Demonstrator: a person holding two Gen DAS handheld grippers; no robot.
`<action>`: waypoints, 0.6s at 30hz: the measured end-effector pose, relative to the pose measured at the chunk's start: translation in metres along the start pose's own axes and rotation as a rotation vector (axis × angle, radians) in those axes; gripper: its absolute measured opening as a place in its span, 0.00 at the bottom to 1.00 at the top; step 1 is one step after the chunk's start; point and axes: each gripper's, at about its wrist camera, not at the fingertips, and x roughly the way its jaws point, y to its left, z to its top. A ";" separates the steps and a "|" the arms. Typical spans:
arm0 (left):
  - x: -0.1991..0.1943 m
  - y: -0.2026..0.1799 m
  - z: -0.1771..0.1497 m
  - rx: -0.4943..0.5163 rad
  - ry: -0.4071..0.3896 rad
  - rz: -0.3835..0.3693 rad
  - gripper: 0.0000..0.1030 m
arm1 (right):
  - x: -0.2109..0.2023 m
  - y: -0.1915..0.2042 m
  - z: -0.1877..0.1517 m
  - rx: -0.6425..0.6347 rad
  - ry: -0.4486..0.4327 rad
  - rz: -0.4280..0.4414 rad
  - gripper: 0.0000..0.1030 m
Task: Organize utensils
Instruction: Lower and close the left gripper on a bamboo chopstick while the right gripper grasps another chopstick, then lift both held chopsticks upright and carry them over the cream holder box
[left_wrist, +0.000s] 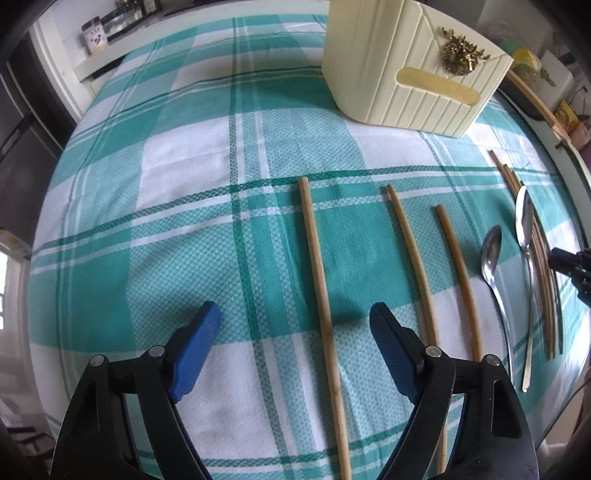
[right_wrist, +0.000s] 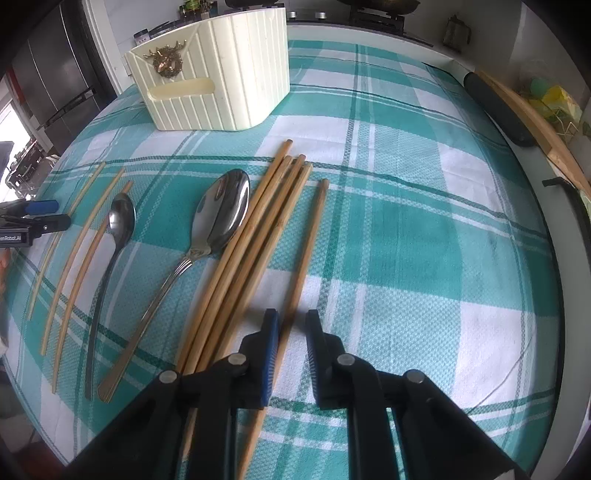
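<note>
Bamboo chopsticks and two metal spoons lie in a row on the teal checked cloth. My left gripper (left_wrist: 295, 308) is open, its blue pads well apart on either side of the leftmost chopstick (left_wrist: 317, 258) without touching it. Two more single chopsticks (left_wrist: 413, 258) (left_wrist: 460, 273) lie to its right. My right gripper (right_wrist: 292, 317) has its jaws narrowed around a lone chopstick (right_wrist: 310, 240); a small gap still shows on each side. Left of it lie a chopstick bundle (right_wrist: 258, 229), a large spoon (right_wrist: 221, 214) and a small spoon (right_wrist: 122, 218). A cream ribbed holder (right_wrist: 221, 85) stands behind.
The checked cloth (right_wrist: 424, 240) stretches to the right of the utensils. A wooden strip and a dark bar (right_wrist: 517, 118) run along the table's right edge. Jars (left_wrist: 96, 35) stand on a ledge at the back left. The left gripper (right_wrist: 37, 214) shows at the right wrist view's left edge.
</note>
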 end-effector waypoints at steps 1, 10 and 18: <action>0.002 -0.001 0.003 0.010 -0.007 0.019 0.81 | 0.002 -0.001 0.004 -0.010 0.007 -0.006 0.13; 0.011 -0.003 0.034 0.016 0.032 0.038 0.68 | 0.026 -0.010 0.059 0.007 0.012 -0.005 0.13; 0.008 -0.012 0.046 0.028 0.035 0.063 0.05 | 0.030 -0.024 0.077 0.132 -0.022 0.059 0.06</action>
